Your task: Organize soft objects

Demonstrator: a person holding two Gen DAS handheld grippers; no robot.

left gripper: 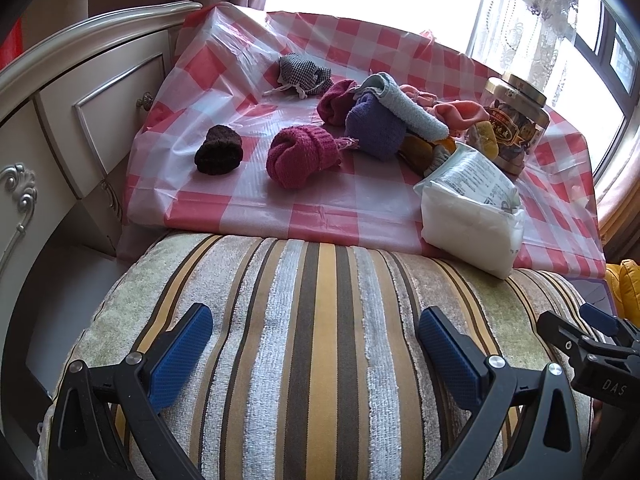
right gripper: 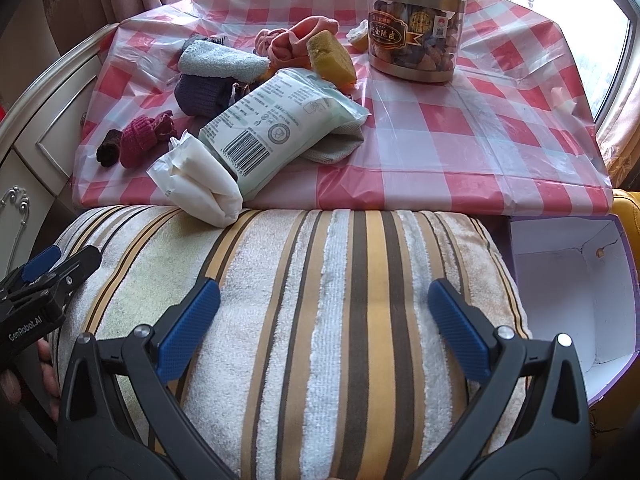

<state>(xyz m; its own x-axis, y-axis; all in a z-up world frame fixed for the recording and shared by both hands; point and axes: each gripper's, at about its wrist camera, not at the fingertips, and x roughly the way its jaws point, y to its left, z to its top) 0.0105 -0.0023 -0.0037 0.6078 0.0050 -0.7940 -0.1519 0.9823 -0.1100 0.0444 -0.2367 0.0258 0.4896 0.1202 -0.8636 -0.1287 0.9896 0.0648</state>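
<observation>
Nearest the cameras, the left gripper (left gripper: 316,354) and the right gripper (right gripper: 324,326) both hovered over a striped cushion (left gripper: 320,340), each with its blue-padded fingers spread wide and nothing between them. The two tools sat side by side — the right one showed at the right edge of the left wrist view, and the left one at the left edge of the right wrist view, where part of a hand (right gripper: 28,376) gripped its body.

To the right of the cushion stood an open box (right gripper: 572,280) with a white interior and a purple outer wall.

Beyond the cushion lay a red-and-white checked cloth (left gripper: 248,200) carrying the soft things. A white plastic packet (right gripper: 272,128) overhung the cloth's near edge and touched the cushion. Left of it sat a magenta knit bundle (left gripper: 300,156) and, just beside that, a dark brown knit bundle (left gripper: 219,155). Further back, a purple knit bundle (left gripper: 374,128) lay under a pale blue towel roll (left gripper: 404,106), with a salmon cloth (right gripper: 296,40) and a yellow sponge (right gripper: 330,58) close by. A checked drawstring pouch (left gripper: 304,74) sat apart at the far left, and a clear jar (right gripper: 416,28) with a gold lid stood at the far right.
</observation>
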